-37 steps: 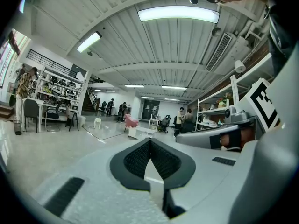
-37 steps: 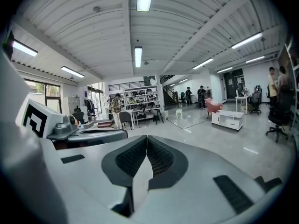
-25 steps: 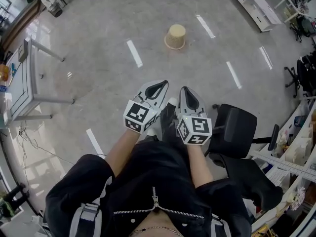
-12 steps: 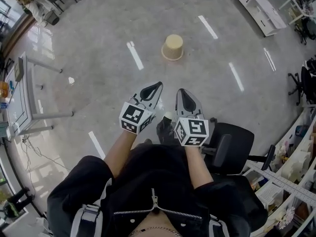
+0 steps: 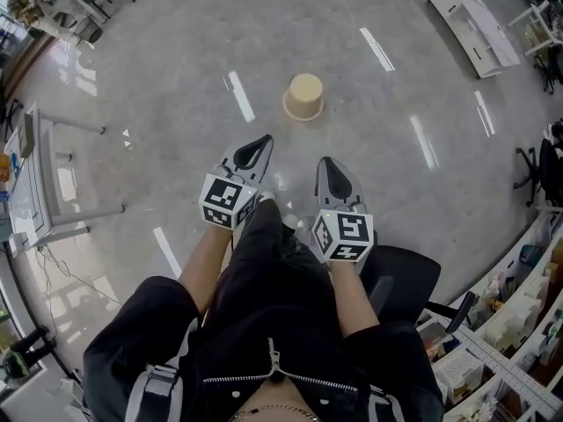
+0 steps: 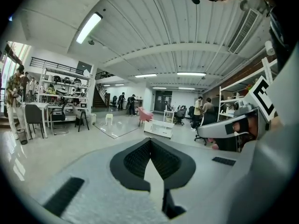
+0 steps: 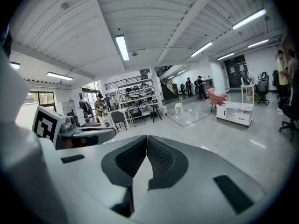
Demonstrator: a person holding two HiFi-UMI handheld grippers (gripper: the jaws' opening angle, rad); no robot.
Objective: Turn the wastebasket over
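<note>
Beige wastebasket (image 5: 304,97) sits seemingly mouth-down mid-floor (image 5: 176,69), well apart from the left tongs (image 5: 260,141) and right tongs (image 5: 326,163) — both shut, empty — so step closer, then open them wide.

Polished grey floor (image 5: 176,51), glossy enough to mirror the ceiling lights as pale streaks (image 5: 239,95). A beige wastebasket (image 5: 304,97) stands alone near the middle, wider rim down, well apart from all furniture. At the left edge a white desk (image 5: 26,174) rests on thin metal legs, with a loose cable (image 5: 62,262) on the floor near it. A black office chair (image 5: 406,275) stands at lower right and a low white cabinet (image 5: 475,25) at upper right.
</note>
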